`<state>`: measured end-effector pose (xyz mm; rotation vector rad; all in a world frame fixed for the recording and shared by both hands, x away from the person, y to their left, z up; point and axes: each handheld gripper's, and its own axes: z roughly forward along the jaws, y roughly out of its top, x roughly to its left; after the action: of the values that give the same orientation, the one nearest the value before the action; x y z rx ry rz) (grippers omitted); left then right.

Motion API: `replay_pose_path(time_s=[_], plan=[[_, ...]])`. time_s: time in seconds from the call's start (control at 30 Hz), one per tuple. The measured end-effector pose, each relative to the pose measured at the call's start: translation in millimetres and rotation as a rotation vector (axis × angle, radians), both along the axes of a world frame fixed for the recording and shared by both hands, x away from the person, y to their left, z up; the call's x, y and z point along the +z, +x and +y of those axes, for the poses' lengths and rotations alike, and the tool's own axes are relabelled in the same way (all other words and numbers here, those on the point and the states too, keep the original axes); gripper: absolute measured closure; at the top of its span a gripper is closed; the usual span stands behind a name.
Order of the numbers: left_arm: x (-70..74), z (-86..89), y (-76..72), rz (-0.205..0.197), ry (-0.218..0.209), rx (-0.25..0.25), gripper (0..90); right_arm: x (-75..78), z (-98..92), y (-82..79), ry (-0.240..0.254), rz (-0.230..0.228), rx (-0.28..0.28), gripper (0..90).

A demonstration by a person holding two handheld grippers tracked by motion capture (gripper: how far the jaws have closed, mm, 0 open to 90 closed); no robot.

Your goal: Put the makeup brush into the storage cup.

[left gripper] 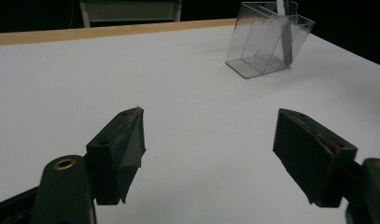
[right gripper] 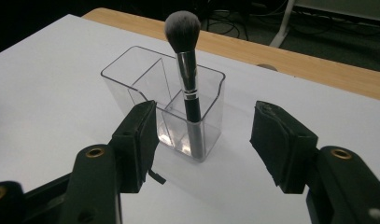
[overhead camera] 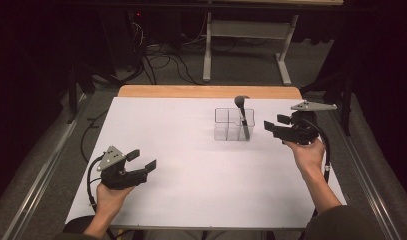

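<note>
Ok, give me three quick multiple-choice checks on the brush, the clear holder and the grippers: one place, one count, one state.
1. Where is the brush?
A. Flat on the table
B. Upright in an end compartment of the holder
C. In the left gripper

2. How many brushes are in the holder?
A. One
B. Two
C. Three

3. How is the right gripper?
A. Shut on the brush
B. Shut on the holder
C. Open, holding nothing

Answers:
1 B, the handle stands inside the holder's end compartment, bristles up.
2 A, a single brush rises from it.
3 C, its jaws stand apart short of the holder, with nothing between the pads.
</note>
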<state>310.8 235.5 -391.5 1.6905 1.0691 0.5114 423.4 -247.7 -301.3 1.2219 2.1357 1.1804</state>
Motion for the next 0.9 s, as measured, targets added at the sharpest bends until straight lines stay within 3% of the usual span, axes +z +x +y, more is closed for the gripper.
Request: replay_pose_path(time_s=[0.9], plan=[[-0.3,-0.8,0.5,0.003,0.003,-0.003,25.1,-7.3,-14.4,-15.8,0.034,-0.01,0.002,42.7]])
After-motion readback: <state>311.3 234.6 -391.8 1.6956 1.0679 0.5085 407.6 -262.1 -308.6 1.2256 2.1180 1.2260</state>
